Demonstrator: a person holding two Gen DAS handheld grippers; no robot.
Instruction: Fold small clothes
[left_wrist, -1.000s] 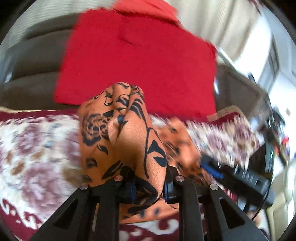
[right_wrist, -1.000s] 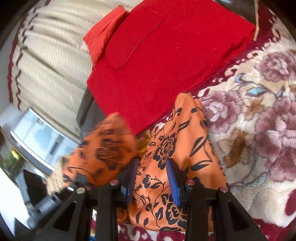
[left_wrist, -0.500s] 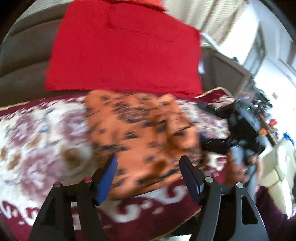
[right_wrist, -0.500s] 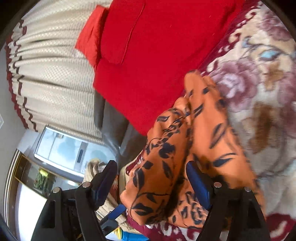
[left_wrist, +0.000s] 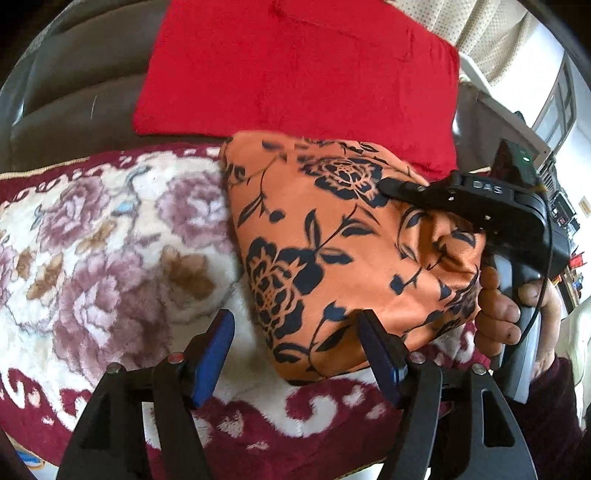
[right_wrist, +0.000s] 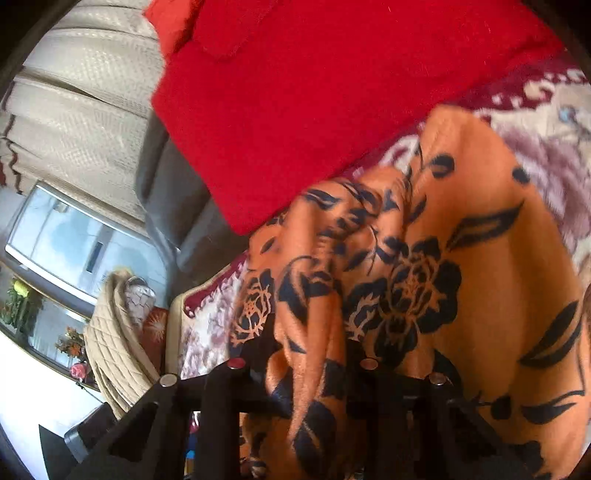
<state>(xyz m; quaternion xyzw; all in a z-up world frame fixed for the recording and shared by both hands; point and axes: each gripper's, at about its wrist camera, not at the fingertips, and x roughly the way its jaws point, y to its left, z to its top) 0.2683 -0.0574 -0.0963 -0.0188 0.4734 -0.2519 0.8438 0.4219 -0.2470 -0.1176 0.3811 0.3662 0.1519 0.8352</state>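
An orange cloth with black flower print (left_wrist: 325, 243) lies folded on a floral blanket (left_wrist: 110, 243). My left gripper (left_wrist: 295, 354) is open and empty, its blue pads just in front of the cloth's near edge. My right gripper (right_wrist: 306, 373) is shut on a fold of the same cloth (right_wrist: 424, 288), which bunches up between its fingers. In the left wrist view the right gripper (left_wrist: 480, 210) reaches over the cloth's right side, held by a hand.
A red cushion (left_wrist: 295, 66) leans on the dark sofa back (left_wrist: 74, 92) right behind the cloth. Cream curtains (right_wrist: 74, 92) and a window lie beyond. A quilted beige item (right_wrist: 114, 332) sits off the sofa's end.
My left gripper let go of the cloth, opened and drew back. My right gripper opened, then closed on a fold of the cloth, which now lies flatter on the blanket.
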